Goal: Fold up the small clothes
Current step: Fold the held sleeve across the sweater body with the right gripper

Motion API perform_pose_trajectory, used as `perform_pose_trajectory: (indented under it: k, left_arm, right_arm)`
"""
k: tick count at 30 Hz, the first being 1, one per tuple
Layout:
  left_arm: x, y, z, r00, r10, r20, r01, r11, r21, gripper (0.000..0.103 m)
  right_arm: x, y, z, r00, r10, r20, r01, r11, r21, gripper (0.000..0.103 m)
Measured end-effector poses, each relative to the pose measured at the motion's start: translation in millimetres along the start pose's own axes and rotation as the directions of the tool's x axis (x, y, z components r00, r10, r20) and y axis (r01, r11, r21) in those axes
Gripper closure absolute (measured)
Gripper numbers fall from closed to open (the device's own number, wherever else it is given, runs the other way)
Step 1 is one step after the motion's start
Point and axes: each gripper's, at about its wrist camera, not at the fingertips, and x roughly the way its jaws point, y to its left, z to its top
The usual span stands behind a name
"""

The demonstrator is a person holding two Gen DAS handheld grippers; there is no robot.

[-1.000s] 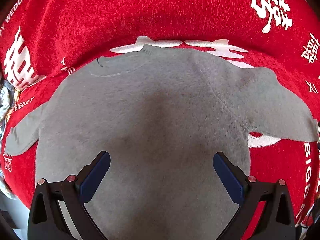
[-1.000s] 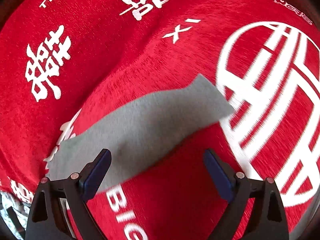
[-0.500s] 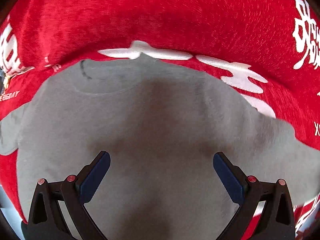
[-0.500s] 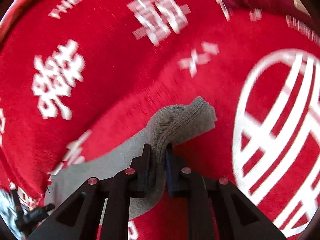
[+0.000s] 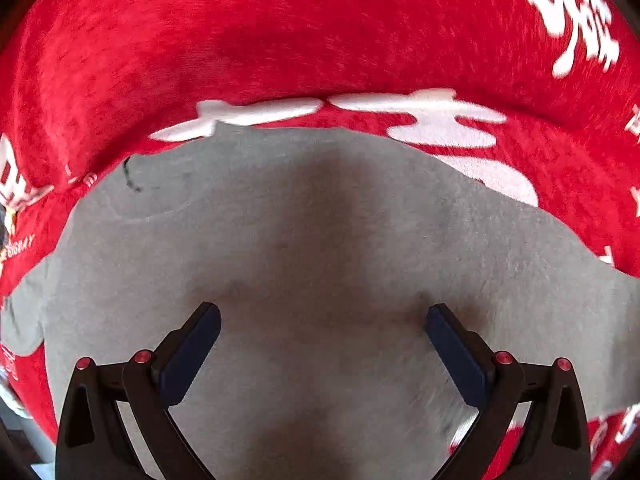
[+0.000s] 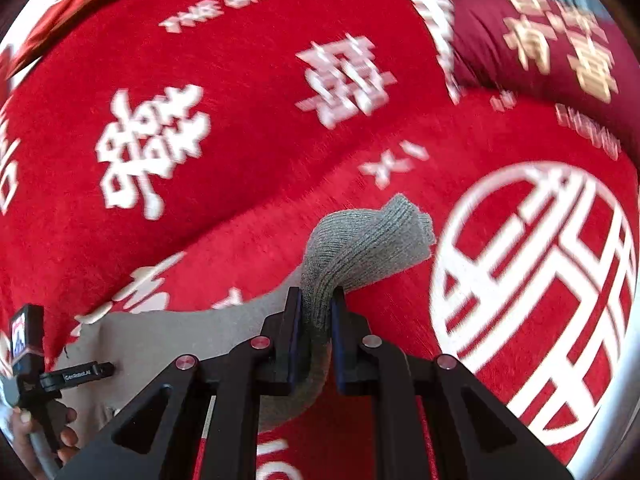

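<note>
red blanket (image 5: 320, 40) with white characters is spread beneath all | grey sweater (image 5: 320, 240) is laid flat on it | sleeve (image 6: 360, 240) is lifted, pinched by right gripper (image 6: 316, 312) jaws | left gripper (image 5: 322, 320) jaws are held wide over sweater body

I count one grey sweater (image 5: 320, 264), with two sleeves: one (image 6: 360, 248) pinched in my right gripper (image 6: 316, 320), one (image 5: 24, 320) lying at the far left. One red blanket (image 5: 280, 40) lies underneath, and one dark red pillow (image 6: 540, 40) far right.
</note>
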Motion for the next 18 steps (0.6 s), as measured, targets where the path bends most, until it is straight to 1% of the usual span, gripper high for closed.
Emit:
perform_pose_trajectory:
  k: [3,6,7,11,12,13,14,16,18]
  left_arm:
    - [-15,41,-10,0.999,-0.038,0.032,0.04,0.996,-0.074,0.0]
    - [-26,90,-19,0.998,-0.05,0.043,0.056,0.984,-0.169,0.0]
    - [-29,109,-23,0.997,-0.052,0.05,0.061,0.978,-0.197,0.0]
    - [-38,186,-32,0.996,-0.034,0.081,0.057,0.952,-0.302,0.0]
    - [-39,203,-37,0.996,-0.032,0.087,0.059,0.943,-0.327,0.0]
    - [-39,225,-42,0.995,-0.031,0.092,0.062,0.93,-0.362,0.0]
    - [-39,239,-51,0.995,-0.032,0.095,0.066,0.921,-0.383,0.0]
    - [-36,267,-64,0.995,-0.043,0.088,0.078,0.898,-0.433,0.0]
    - [-29,289,-74,0.995,-0.059,0.075,0.087,0.878,-0.47,0.0]
  right_arm:
    - [-25,65,5,0.996,0.052,0.077,-0.036,0.981,-0.191,0.089]
    - [-40,139,-4,0.986,0.119,0.115,-0.071,0.932,-0.356,0.089]
    - [-42,160,-8,0.983,0.138,0.118,-0.081,0.916,-0.393,0.089]
    - [-47,265,-38,0.968,0.237,0.086,-0.155,0.829,-0.538,0.089]
    - [-47,282,-48,0.965,0.251,0.076,-0.165,0.807,-0.567,0.089]
    - [-46,303,-60,0.962,0.265,0.066,-0.173,0.78,-0.602,0.089]
    - [-45,326,-73,0.959,0.279,0.053,-0.183,0.75,-0.635,0.089]
    - [-38,370,-106,0.957,0.291,0.011,-0.2,0.684,-0.701,0.089]
    - [-28,400,-137,0.959,0.282,-0.025,-0.205,0.633,-0.746,0.089]
